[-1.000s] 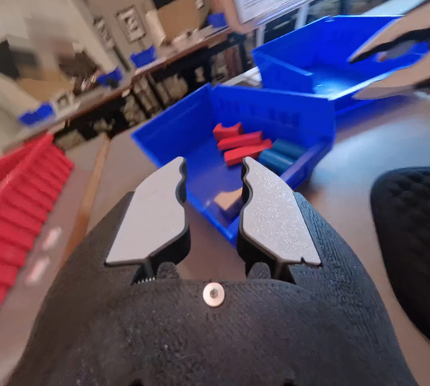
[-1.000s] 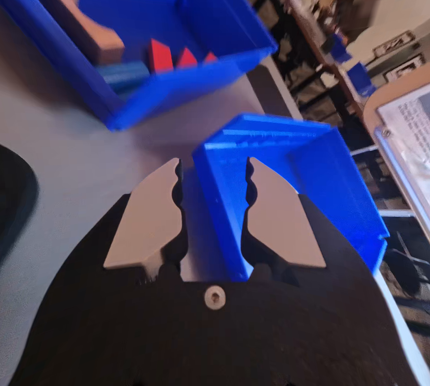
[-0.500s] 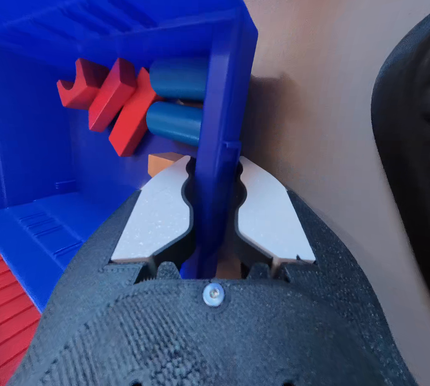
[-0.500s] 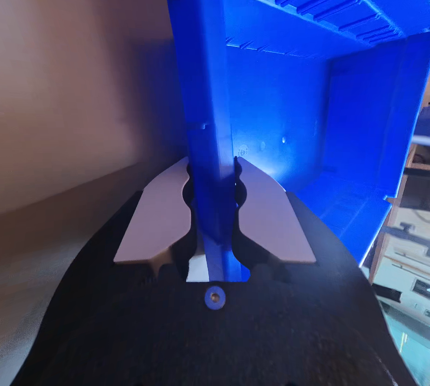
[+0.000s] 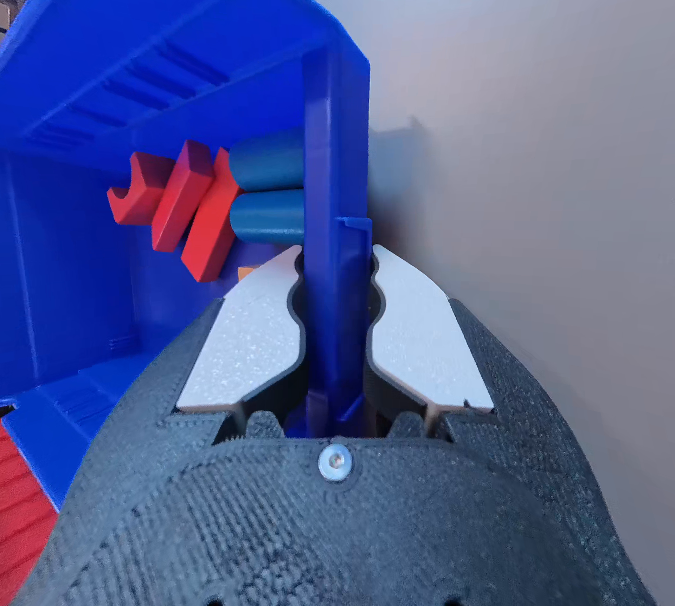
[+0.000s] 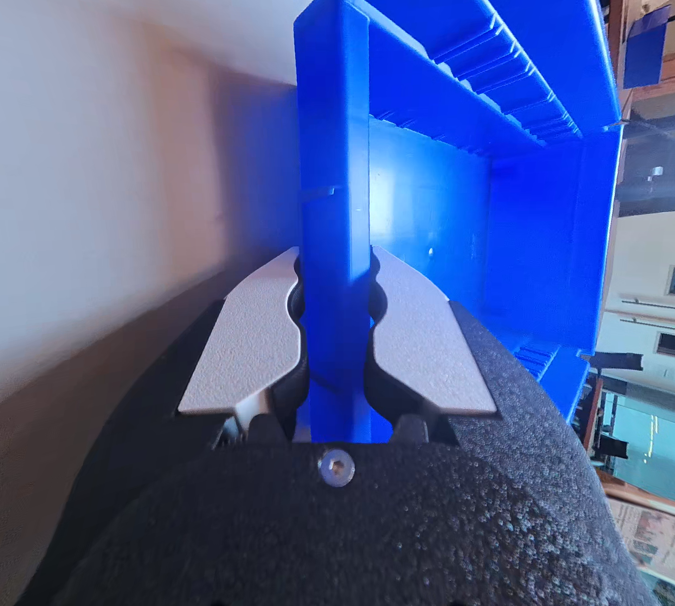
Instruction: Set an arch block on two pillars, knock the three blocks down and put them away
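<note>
My left gripper [image 5: 336,251] is shut on the front wall of a blue bin [image 5: 334,157]. Inside that bin lie a red arch block [image 5: 137,196], two red bar blocks [image 5: 182,194], two dark blue cylinders [image 5: 268,192] and an orange block [image 5: 245,272] mostly hidden behind my left finger. My right gripper [image 6: 334,252] is shut on the front wall of a second blue bin [image 6: 330,157], whose inside [image 6: 431,216] holds nothing that I can see.
The pale table top [image 5: 511,150] lies right of the left bin, and also left of the right bin [image 6: 128,150]. A red ribbed thing [image 5: 22,501] lies at the lower left. Shelving and room clutter [image 6: 650,260] show beyond the right bin. Left tips to right tips: about 50 centimeters.
One second ago both grippers were open above the bins. Each has since come down over a bin's front wall and shut on it. Since half a second ago the views have shifted only slightly.
</note>
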The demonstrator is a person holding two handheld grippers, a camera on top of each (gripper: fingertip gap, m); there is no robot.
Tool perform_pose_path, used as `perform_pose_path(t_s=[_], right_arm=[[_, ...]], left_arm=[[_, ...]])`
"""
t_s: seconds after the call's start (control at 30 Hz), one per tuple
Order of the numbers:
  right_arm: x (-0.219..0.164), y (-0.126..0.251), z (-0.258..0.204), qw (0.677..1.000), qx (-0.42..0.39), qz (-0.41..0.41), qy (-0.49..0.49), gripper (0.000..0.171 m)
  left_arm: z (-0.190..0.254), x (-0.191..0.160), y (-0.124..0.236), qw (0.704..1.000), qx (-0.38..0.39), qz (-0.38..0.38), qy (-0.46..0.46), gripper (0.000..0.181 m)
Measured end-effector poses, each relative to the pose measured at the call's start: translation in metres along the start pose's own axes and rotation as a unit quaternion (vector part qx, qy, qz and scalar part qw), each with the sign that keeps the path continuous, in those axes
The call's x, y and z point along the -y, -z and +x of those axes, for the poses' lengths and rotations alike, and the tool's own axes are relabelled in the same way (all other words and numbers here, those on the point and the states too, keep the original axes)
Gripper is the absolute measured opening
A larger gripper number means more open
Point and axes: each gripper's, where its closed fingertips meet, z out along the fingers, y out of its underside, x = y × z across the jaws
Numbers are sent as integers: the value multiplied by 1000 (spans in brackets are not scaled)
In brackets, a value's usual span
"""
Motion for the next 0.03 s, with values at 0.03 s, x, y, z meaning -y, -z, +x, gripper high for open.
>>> perform_pose_path(t_s=[0.03], right_arm=[[-3,-5,6,1000,0,2,2,32]], left_arm=[[-8,2,-6,1000,-2,4,-5,32]])
